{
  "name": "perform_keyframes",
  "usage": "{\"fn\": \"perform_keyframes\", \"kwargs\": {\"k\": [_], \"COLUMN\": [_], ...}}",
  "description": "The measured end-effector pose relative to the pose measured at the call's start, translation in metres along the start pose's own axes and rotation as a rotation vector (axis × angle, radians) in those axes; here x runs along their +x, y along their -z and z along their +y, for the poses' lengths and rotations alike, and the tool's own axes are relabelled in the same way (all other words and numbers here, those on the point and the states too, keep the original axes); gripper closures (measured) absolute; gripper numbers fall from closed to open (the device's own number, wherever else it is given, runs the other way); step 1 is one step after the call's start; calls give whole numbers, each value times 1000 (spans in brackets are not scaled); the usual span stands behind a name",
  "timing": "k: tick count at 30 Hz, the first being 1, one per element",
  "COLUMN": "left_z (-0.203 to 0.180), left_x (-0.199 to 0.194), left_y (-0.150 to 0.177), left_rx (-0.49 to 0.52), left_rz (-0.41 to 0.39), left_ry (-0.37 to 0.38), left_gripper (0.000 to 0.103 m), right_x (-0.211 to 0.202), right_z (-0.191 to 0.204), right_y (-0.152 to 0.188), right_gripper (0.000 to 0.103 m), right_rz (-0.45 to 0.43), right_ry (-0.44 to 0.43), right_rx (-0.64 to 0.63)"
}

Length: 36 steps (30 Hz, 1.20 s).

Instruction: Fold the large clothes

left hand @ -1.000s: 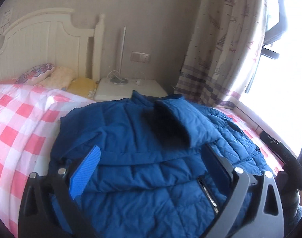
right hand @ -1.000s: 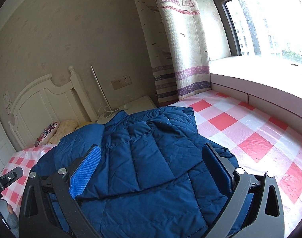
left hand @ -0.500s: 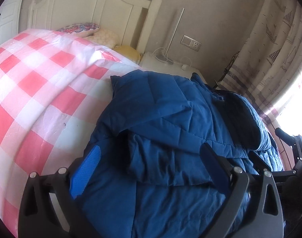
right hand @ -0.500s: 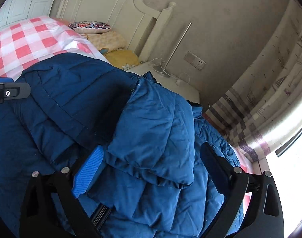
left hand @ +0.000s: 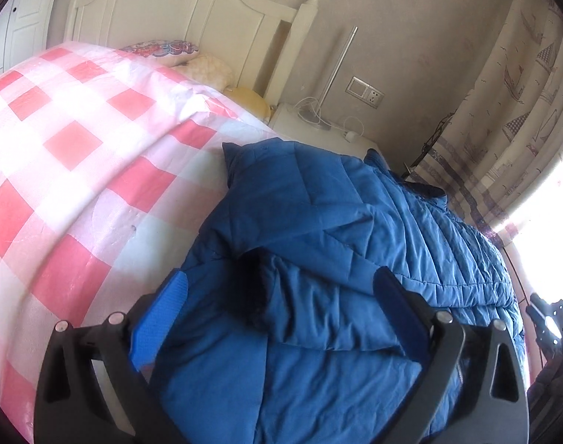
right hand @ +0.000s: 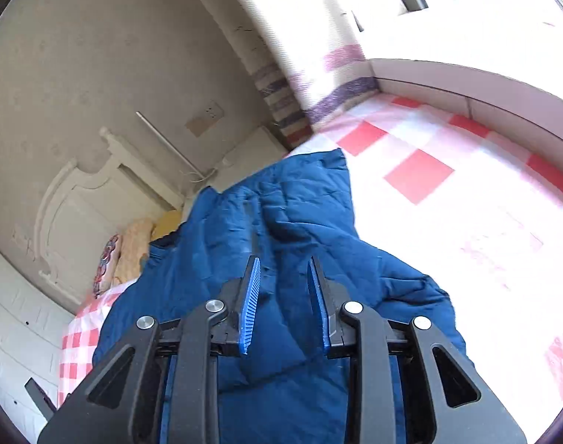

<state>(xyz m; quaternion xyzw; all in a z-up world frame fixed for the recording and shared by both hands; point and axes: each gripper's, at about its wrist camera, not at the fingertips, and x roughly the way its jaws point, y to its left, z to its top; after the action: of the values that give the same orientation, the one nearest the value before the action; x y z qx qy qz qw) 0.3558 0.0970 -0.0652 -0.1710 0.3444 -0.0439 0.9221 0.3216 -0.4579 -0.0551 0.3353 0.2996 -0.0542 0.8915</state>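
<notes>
1. Left wrist view: the left gripper (left hand: 279,292) is spread wide over the blue padded jacket (left hand: 337,222), which lies on the pink checked bedspread (left hand: 77,170); the jacket's near edge is cut off behind the fingers.
2. Right wrist view: the right gripper (right hand: 283,273) has narrowed, its pads (right hand: 250,296) close around a jacket (right hand: 281,229) fold; whether they actually pinch it is unclear.

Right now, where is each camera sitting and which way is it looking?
Left wrist view: rides the left tool, over the blue jacket, facing the headboard; its wide-apart fingers show.
Right wrist view: rides the right tool, tilted, facing the window ledge; its nearly closed fingers show.
Both see the jacket, the checked bedcover and the headboard.
</notes>
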Motion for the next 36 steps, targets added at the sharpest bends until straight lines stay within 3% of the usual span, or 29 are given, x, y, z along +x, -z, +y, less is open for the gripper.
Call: {"fn": "perform_keyframes", "kwargs": {"k": [3,5,6,8,11,14,16,18,20,24,27,29,31,33,36], "left_z": [0,-1,-1,1,6,5,4,4,5,3,-1,1,0,-13,-51], "left_x": [-13,-15,-13,-11,-8,-1,1,0,-1,-1,-2,-3,-9,-24,-35], "left_y": [0,-1,-1,-1,-2,-2,-2,-1,-1,-1,0,-1,-2,-10,-30], "left_rx": [-2,1,1,-9,-31,-28,-20,-22,-30,-21,-8,-13,-16,27,131], "left_rz": [-73,-82,-75,-65,-52,-20,-9,-14,-18,-17,-20,-26,-58,-119,-142], "left_ry": [-14,-17,-17,-14,-12,-11,-12,-13,-14,-24,-32,-34,-63,-91,-54], "left_gripper": [3,2,2,2,2,2,2,2,2,2,2,2,2,2,2], "right_x": [-11,-3,6,22,49,75,76,51,21,-5,11,16,6,-7,-8], "right_z": [19,44,55,62,56,52,53,57,60,50,28,16,20,40,77], "right_y": [2,2,2,5,6,9,11,9,9,18,30,30,23,16,5], "right_gripper": [75,47,7,6,9,33,63,73,76,76,75,63,56,53,33], "right_rz": [-60,-24,20,68,122,191,179,99,39,14,59,94,47,-17,-43], "right_ry": [8,-42,-73,-124,-62,-65,-74,-110,-145,-109,52,62,63,59,-1], "right_rx": [-118,-220,-250,-256,-216,-235,-266,-278,-264,-244,-230,-185,-189,-277,-406]}}
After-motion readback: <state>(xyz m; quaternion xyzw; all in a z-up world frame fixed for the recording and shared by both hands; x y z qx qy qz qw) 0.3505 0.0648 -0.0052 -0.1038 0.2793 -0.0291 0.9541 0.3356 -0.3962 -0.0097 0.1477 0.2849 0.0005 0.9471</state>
